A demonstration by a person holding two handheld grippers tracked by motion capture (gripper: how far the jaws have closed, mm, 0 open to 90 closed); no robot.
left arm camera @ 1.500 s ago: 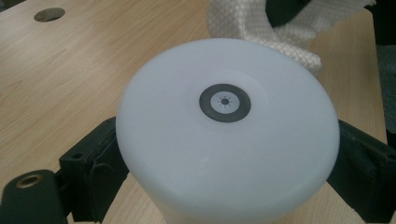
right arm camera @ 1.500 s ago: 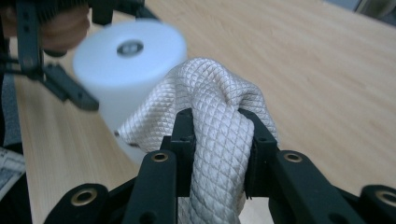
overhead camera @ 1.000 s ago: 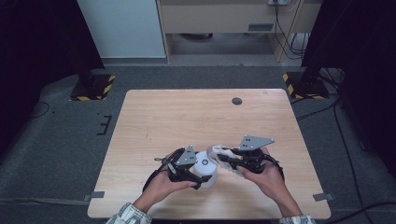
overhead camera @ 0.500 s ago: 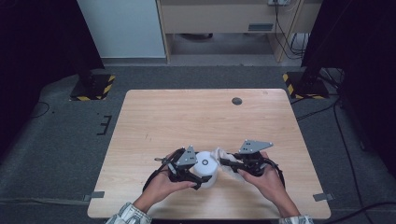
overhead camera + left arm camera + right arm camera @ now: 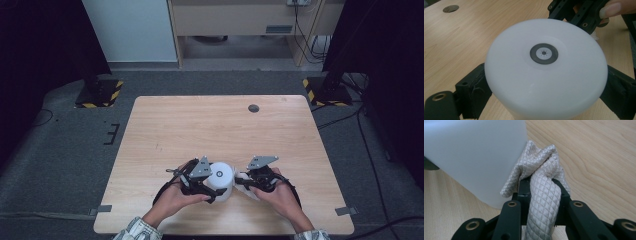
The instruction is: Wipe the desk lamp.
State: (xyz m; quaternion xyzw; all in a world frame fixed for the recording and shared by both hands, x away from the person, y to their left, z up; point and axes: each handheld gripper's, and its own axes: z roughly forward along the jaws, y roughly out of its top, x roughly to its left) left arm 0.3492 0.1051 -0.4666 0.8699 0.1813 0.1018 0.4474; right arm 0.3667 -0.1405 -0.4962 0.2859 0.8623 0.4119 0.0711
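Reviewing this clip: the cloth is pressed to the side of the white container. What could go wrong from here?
1. The left gripper holds the white container only by its sides; a hard push from the cloth might tilt it or slip it.
2. The cloth, bunched in the right gripper, might pull loose while rubbing.

No text, label, brand name or number can be read anywhere. The nearest thing to a sign is a dark ring with a tiny circle of dots around a central hole, set in the middle of the top of the white round container (image 5: 544,72). Black-and-yellow hazard stripes (image 5: 116,94) mark the bases of the stands on the floor beyond the table (image 5: 200,120), without any lettering.
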